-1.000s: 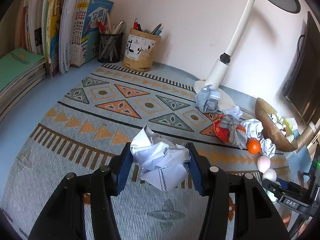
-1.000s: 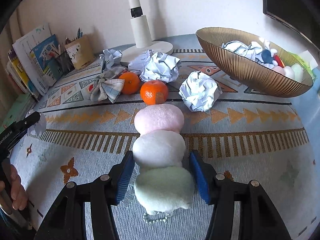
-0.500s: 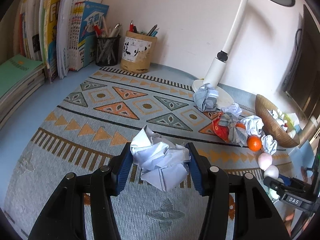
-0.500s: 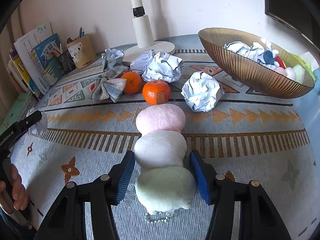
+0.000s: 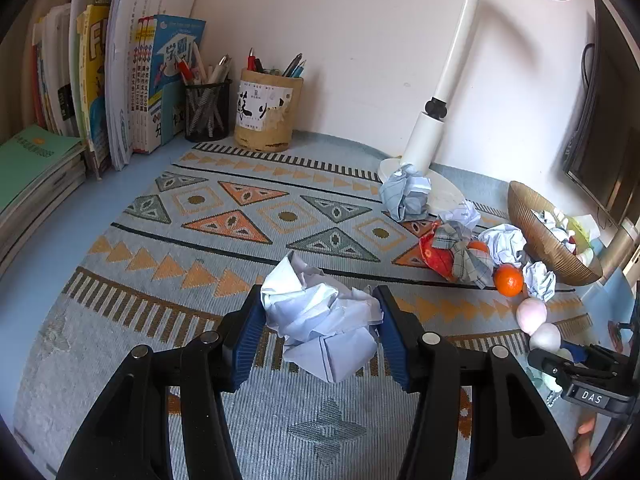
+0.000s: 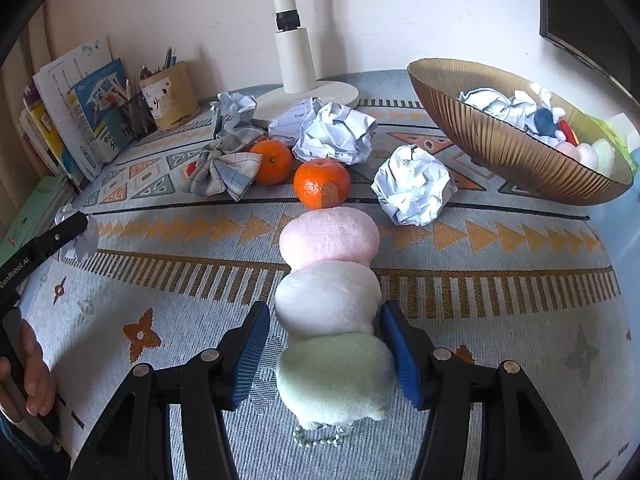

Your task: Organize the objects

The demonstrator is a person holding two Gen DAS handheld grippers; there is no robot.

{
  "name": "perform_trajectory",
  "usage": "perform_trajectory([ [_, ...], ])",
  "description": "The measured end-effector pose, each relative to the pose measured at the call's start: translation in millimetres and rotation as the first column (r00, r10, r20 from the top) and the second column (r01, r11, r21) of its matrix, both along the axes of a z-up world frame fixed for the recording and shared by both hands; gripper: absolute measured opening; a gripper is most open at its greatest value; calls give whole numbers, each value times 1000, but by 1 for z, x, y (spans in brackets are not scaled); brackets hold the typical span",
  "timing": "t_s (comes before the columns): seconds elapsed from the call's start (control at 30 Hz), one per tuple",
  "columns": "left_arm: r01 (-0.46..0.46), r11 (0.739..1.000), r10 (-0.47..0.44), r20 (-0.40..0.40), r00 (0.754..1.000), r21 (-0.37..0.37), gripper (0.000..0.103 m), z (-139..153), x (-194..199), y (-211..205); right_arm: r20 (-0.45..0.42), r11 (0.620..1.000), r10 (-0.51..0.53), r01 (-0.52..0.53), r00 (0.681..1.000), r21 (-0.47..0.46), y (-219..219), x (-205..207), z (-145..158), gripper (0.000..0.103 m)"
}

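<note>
My left gripper (image 5: 318, 326) is shut on a crumpled white paper ball (image 5: 320, 324) and holds it over the patterned mat (image 5: 240, 220). My right gripper (image 6: 324, 344) has its blue pads against a plush toy of three balls (image 6: 330, 300), pink, white and green, and is shut on it. The toy also shows in the left wrist view (image 5: 538, 322). A bronze ribbed bowl (image 6: 500, 148) at the right holds paper balls and small toys. Two oranges (image 6: 322, 184), paper balls (image 6: 414, 190) and a plaid cloth bow (image 6: 224, 170) lie beyond the plush toy.
A white desk lamp (image 5: 432, 136) stands at the back. Two pen holders (image 5: 266, 108) and a row of books (image 5: 120, 88) line the back left wall. A dark monitor (image 5: 608, 128) is at the right edge. A stack of green notebooks (image 5: 32, 172) lies far left.
The left gripper has risen and tilted a little with the paper ball, so the scene sits lower in its view. The right gripper has barely moved.
</note>
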State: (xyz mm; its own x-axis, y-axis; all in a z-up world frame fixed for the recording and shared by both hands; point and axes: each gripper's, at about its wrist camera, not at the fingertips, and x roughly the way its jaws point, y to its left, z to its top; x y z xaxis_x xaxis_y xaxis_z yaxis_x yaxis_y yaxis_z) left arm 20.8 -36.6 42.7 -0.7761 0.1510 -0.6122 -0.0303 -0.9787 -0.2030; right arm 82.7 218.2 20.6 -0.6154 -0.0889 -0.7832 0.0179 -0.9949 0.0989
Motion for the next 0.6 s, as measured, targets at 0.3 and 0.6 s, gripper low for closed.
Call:
perform_trajectory([
  [0.3, -4, 999, 4, 2, 1000, -34, 52, 0, -1, 4, -2, 1000, 5, -5, 1000, -6, 0, -1, 0, 56],
  [0.6, -12, 999, 13, 1, 1000, -41, 52, 0, -1, 4, 8, 999, 13, -13, 1000, 33, -4, -1, -1, 57],
])
